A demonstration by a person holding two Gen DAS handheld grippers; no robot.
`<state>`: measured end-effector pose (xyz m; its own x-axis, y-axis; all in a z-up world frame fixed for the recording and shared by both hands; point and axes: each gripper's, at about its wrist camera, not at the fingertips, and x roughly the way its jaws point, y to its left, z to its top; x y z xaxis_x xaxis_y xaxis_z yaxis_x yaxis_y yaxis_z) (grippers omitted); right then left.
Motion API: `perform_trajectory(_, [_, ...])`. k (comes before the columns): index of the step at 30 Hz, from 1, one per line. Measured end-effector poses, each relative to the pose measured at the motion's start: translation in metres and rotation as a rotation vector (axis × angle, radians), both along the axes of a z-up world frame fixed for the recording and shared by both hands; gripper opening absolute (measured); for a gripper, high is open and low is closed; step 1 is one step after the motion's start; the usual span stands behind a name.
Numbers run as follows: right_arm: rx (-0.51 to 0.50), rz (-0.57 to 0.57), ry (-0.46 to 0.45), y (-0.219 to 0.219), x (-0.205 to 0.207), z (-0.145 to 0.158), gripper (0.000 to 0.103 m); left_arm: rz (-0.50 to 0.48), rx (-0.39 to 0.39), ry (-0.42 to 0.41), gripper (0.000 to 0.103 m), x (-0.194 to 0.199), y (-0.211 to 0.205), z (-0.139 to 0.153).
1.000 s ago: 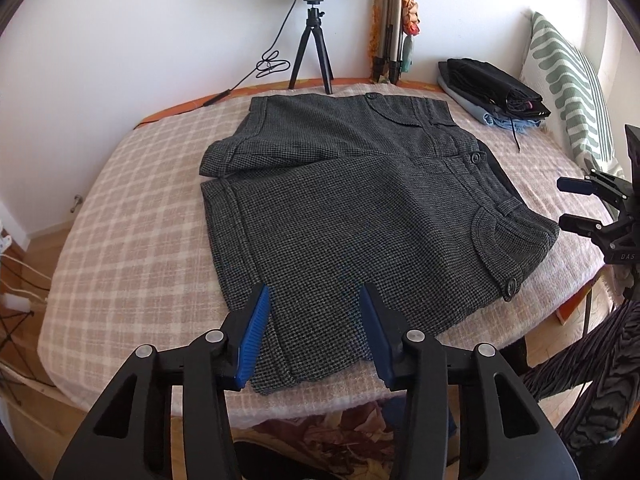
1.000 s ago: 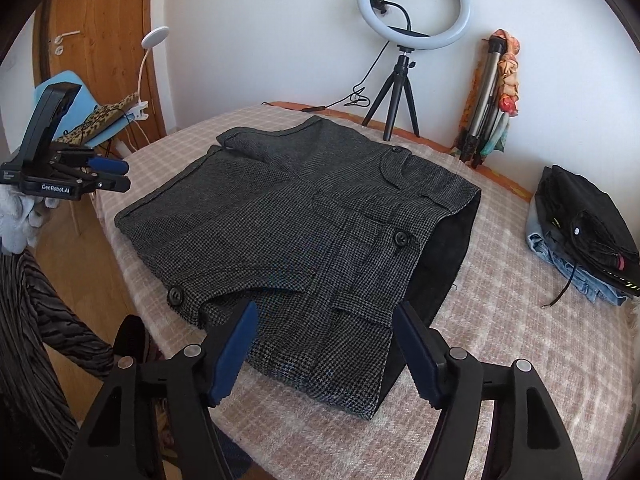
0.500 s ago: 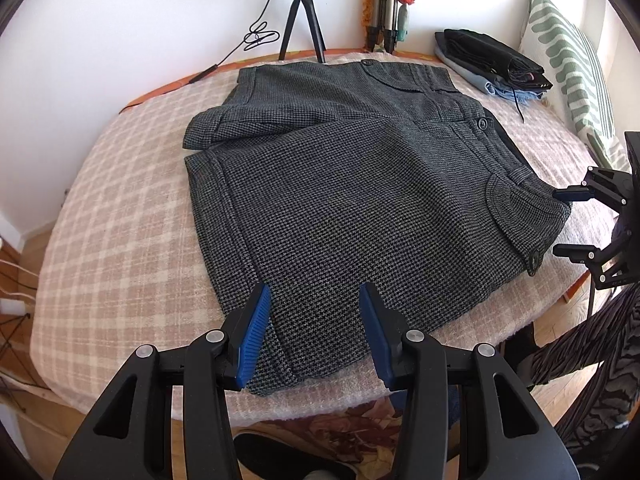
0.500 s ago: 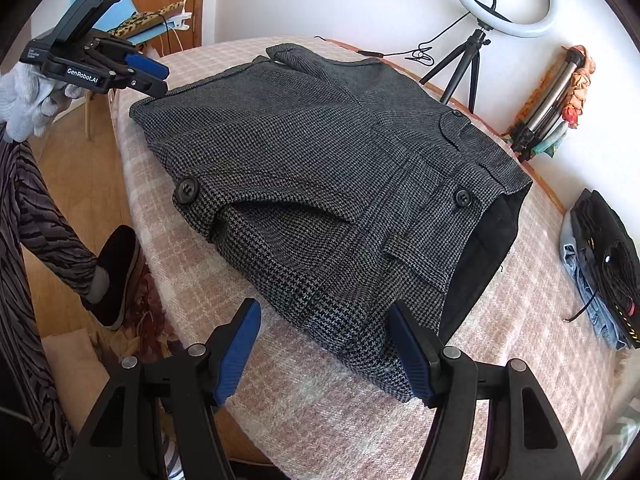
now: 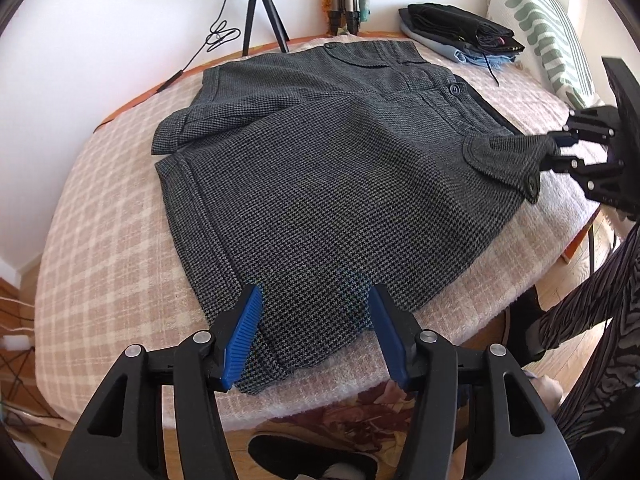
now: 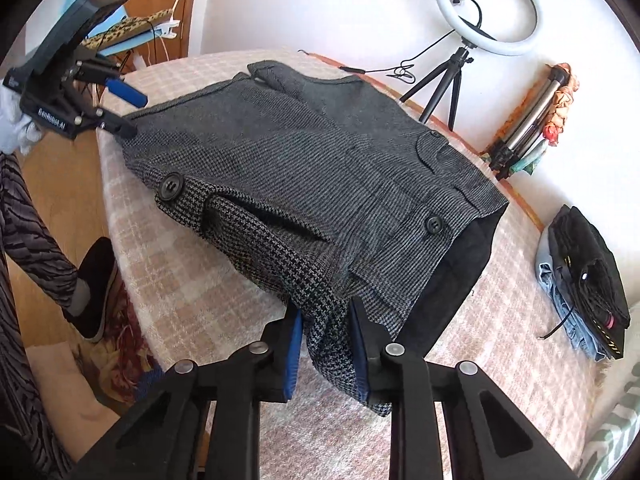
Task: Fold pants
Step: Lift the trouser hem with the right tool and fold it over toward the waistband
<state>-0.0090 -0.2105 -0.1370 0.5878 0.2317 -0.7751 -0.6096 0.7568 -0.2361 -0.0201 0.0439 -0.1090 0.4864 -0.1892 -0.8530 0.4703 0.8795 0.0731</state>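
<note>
Dark grey houndstooth pants (image 5: 332, 168) lie folded on a round table under a pink checked cloth (image 5: 100, 240). My left gripper (image 5: 314, 334) is open, its blue pads on either side of the near hem corner. In the right wrist view my right gripper (image 6: 325, 354) is shut on the waistband corner of the pants (image 6: 320, 168) and lifts it slightly. The right gripper also shows in the left wrist view (image 5: 554, 152), pinching that corner. The left gripper shows in the right wrist view (image 6: 128, 110) at the far hem.
A ring light on a tripod (image 6: 486, 12) and a folded tripod (image 6: 532, 120) stand at the wall. A stack of folded clothes (image 6: 584, 284) and a striped pillow (image 5: 540, 28) lie at the table's far side. My legs and shoe (image 6: 92, 292) are beside the table edge.
My right gripper moved in and shut on the waistband corner, lifting it. My left gripper moved closer over the hem corner and stays open.
</note>
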Motion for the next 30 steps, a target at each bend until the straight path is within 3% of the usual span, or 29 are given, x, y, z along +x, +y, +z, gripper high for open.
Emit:
perform_trajectory(4, [0.037,-0.036,-0.046,-0.001,0.011,0.018,0.015,-0.039,0.053,-0.024,0.055,-0.004,-0.006,-0.003])
perform_trajectory(11, [0.068,-0.09,-0.081,-0.001,0.028,0.034,0.013,-0.065,0.046,-0.019,0.056,-0.01,-0.01,-0.005])
perform_trajectory(14, [0.092,-0.112,-0.085,-0.003,0.033,0.039,0.013,-0.075,0.089,-0.03,0.056,-0.014,-0.014,-0.012])
perform_trajectory(17, [0.12,-0.122,-0.084,-0.006,0.036,0.045,0.013,-0.063,0.149,-0.062,0.056,-0.014,-0.019,-0.019])
perform_trajectory(24, [0.146,-0.126,-0.081,-0.009,0.036,0.048,0.012,0.025,0.177,-0.115,0.055,0.003,-0.015,-0.025])
perform_trajectory(27, [0.153,-0.123,-0.076,-0.011,0.034,0.048,0.012,0.078,0.1,-0.096,0.042,0.013,-0.001,-0.02])
perform_trajectory(28, [0.155,-0.121,-0.074,-0.011,0.033,0.047,0.012,0.083,0.071,-0.096,0.031,0.015,0.002,-0.016])
perform_trajectory(30, [0.153,-0.115,-0.072,-0.009,0.03,0.046,0.012,0.075,0.043,-0.117,0.018,0.015,0.002,-0.009])
